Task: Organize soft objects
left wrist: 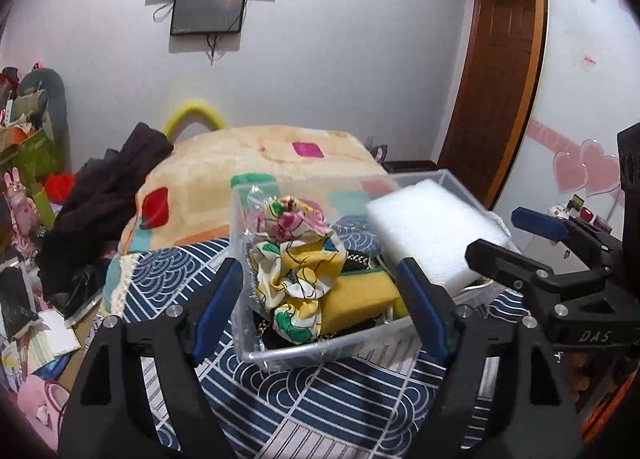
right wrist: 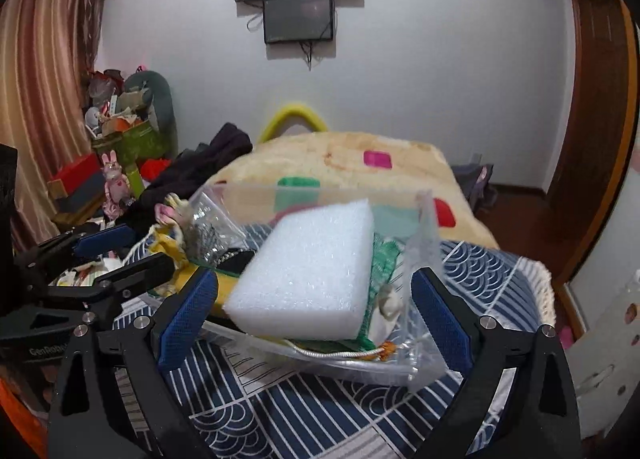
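Observation:
A clear plastic box (left wrist: 320, 351) stands on a bed with a blue wave-pattern cover. In it lie a crumpled floral cloth (left wrist: 296, 259), a yellow sponge (left wrist: 360, 303) and a white foam block (left wrist: 432, 235) leaning over the box's right side. My left gripper (left wrist: 320, 311) is open, its blue pads either side of the box's near left part. My right gripper (right wrist: 316, 319) is open, with the white foam block (right wrist: 308, 279) between its pads, untouched. The right gripper also shows in the left wrist view (left wrist: 516, 235). The left gripper shows in the right wrist view (right wrist: 120, 251).
A cream patchwork blanket (left wrist: 256, 163) lies folded behind the box. Dark clothes (left wrist: 104, 203) are heaped at its left. Clutter and boxes (right wrist: 116, 131) crowd the room's left side. A wooden door (left wrist: 500, 71) and a white wardrobe are at the right.

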{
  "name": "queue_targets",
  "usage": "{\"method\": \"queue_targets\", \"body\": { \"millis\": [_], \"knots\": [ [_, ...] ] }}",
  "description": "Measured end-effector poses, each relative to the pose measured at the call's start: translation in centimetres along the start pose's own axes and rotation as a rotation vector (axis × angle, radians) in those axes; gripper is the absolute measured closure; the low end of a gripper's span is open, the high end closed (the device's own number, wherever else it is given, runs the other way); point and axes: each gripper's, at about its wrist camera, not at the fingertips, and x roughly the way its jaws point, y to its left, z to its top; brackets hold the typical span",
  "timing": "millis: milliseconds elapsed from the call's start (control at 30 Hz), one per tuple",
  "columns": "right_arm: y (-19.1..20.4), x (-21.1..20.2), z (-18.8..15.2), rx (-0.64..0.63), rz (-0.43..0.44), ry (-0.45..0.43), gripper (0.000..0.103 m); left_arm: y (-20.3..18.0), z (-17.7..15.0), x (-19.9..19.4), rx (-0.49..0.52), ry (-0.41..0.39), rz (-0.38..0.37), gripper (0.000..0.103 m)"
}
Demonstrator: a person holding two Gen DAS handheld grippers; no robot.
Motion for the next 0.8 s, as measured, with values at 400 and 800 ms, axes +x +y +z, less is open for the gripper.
{"method": "queue_targets", "body": {
  "millis": [400,800],
  "knots": [
    [0.4,-7.1,0.4,-0.015,-0.032,-0.192,0.001,-2.2,0.3,-9.2,0.028,-0.188,0.007,0.014],
    [1.0,-10.6,-0.9,0.005,-0.048,-0.283,0.000,-4.7,-1.2,-14.7,0.056,-0.296,0.010,0.004]
  ]
}}
